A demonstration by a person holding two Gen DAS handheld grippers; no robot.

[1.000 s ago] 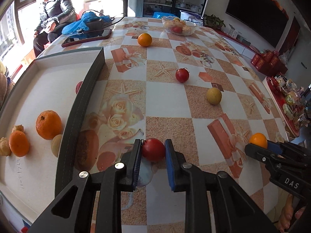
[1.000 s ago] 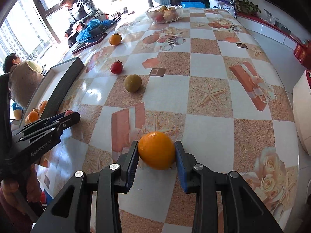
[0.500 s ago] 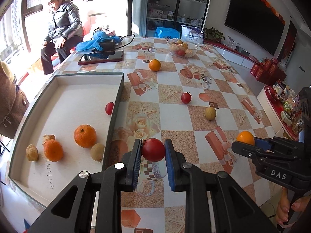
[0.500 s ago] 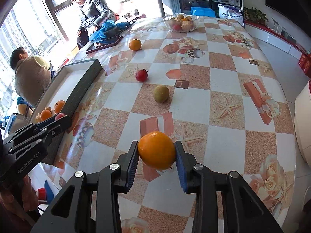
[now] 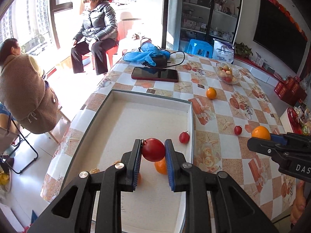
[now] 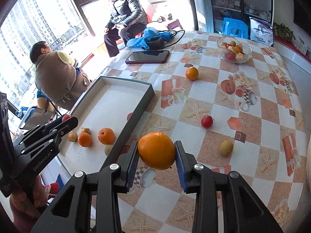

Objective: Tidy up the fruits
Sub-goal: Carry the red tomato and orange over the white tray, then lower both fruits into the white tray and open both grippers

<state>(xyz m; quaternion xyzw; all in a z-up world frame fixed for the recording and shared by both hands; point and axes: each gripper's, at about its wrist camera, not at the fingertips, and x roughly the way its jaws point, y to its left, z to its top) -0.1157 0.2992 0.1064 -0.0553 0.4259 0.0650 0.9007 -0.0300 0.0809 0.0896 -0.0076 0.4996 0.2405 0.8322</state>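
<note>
My left gripper (image 5: 152, 150) is shut on a red round fruit (image 5: 153, 149) and hangs above the white tray (image 5: 151, 99). Below it in the tray lie an orange (image 5: 160, 167) and a small red fruit (image 5: 184, 137). My right gripper (image 6: 157, 151) is shut on a big orange (image 6: 157, 150), held over the table just right of the tray's dark wall (image 6: 136, 116). In the right wrist view the tray also holds two oranges (image 6: 106, 135) and husked fruits (image 6: 72, 136). Loose on the table are an orange (image 6: 191, 73), a red fruit (image 6: 207, 121) and a yellow-green fruit (image 6: 225, 148).
A glass bowl of fruit (image 6: 234, 50), a phone (image 6: 147, 56) and a blue cloth over a black device with cable (image 6: 149, 36) lie at the table's far end. Two people sit left of the table by the window (image 6: 126, 13) (image 6: 58, 77).
Both grippers have risen and swung left with their fruit. The left one has gone from over the tablecloth to above the tray; the right one has come close to the tray's wall.
</note>
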